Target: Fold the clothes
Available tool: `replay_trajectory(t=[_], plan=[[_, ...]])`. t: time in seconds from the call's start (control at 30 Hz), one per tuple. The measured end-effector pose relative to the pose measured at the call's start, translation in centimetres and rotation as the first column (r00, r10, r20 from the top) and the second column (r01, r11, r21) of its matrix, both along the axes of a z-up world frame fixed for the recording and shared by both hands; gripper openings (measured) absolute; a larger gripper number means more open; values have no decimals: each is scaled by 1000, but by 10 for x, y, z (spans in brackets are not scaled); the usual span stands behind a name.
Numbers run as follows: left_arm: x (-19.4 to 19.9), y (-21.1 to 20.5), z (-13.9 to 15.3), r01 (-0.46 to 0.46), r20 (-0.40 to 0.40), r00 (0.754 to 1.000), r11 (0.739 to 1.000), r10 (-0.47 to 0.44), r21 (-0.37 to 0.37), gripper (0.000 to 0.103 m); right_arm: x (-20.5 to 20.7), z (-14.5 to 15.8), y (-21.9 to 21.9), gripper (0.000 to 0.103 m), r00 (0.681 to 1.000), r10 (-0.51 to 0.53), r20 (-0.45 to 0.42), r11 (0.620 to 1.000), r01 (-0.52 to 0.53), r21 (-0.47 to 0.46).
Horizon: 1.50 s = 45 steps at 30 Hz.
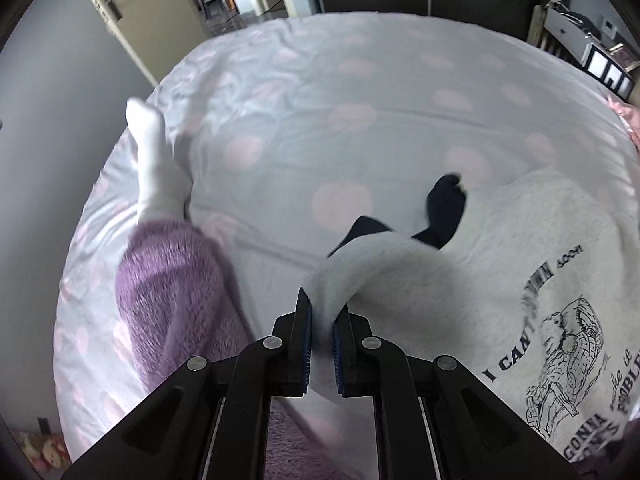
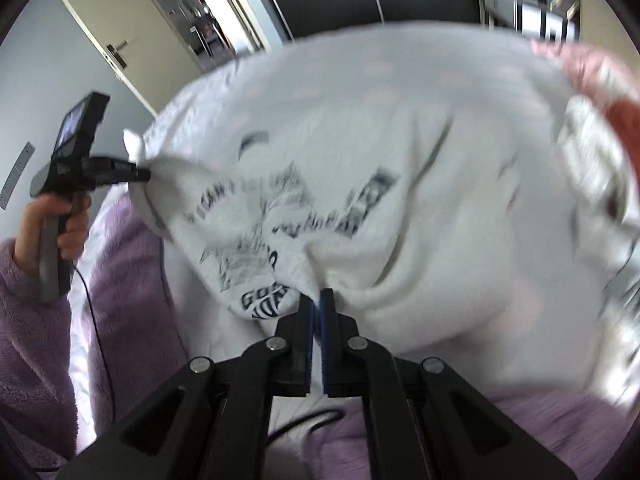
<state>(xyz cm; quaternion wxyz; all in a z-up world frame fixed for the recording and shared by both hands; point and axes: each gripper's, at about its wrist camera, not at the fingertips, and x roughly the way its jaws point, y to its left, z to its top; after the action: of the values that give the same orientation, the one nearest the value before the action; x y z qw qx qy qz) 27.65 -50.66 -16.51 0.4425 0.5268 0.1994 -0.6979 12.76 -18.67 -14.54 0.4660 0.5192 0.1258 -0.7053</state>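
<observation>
A white sweatshirt (image 1: 500, 256) with a dark printed drawing and lettering is held over the bed by both grippers. My left gripper (image 1: 322, 312) is shut on a rolled white edge of it, near its dark collar (image 1: 444, 204). In the right wrist view the sweatshirt (image 2: 400, 184) hangs spread and blurred, and my right gripper (image 2: 318, 300) is shut on a bunched fold at its lower edge. The left gripper (image 2: 142, 176) also shows there at the left, pinching a corner of the cloth, with a hand (image 2: 60, 220) on its handle.
The bed (image 1: 320, 100) has a white cover with pale pink dots. A leg in purple fleece (image 1: 172, 292) with a white sock (image 1: 152, 152) lies on its left side. A door (image 1: 132, 8) and hallway are behind; shelves (image 1: 588, 44) stand at the right.
</observation>
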Motion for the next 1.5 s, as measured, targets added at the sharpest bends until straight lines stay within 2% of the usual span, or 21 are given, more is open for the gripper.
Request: replay_trajectory(t=[0.13, 0.27, 0.43, 0.57, 0.67, 0.73, 0.83, 0.97, 1.13, 1.23, 1.33, 1.5], plan=[[4, 13, -20, 16, 42, 999, 999, -14, -49, 10, 28, -38, 1, 3, 1000, -6, 6, 997, 5, 74], [4, 16, -35, 28, 60, 998, 998, -25, -62, 10, 28, -43, 4, 7, 1000, -18, -17, 995, 20, 100], [7, 9, -59, 29, 72, 997, 999, -27, -31, 11, 26, -43, 8, 7, 998, 6, -63, 989, 3, 146], [5, -3, -65, 33, 60, 998, 999, -32, -12, 12, 24, -27, 3, 10, 995, 47, -88, 984, -31, 173], [3, -13, -66, 31, 36, 999, 999, -31, -5, 12, 21, 3, 7, 12, 988, 93, -120, 985, -74, 156], [1, -19, -70, 31, 6, 999, 999, -31, 6, 12, 12, 28, 2, 16, 977, 123, -174, 983, -96, 156], [0, -26, -77, 31, -45, 999, 999, -30, 31, 12, -12, 51, -19, 24, 960, 143, -240, 981, -104, 166], [0, -35, -86, 20, -86, 996, 997, -13, 78, 12, -50, 58, -65, 24, 935, 187, -301, 970, -127, 209], [-2, -29, -89, 55, -50, 997, 996, -52, 76, 14, -108, 24, -153, 25, 936, 251, -246, 954, -196, 228], [-5, -27, -96, 75, -19, 997, 993, -74, 89, 14, -149, -9, -200, 29, 962, 219, -161, 955, -177, 239], [-11, -28, -104, 83, 5, 996, 991, -84, 103, 14, -183, -40, -236, 39, 975, 203, -89, 953, -176, 247], [-26, -25, -114, 109, 72, 991, 990, -115, 84, 13, -210, -88, -277, 39, 978, 207, 3, 941, -200, 273]])
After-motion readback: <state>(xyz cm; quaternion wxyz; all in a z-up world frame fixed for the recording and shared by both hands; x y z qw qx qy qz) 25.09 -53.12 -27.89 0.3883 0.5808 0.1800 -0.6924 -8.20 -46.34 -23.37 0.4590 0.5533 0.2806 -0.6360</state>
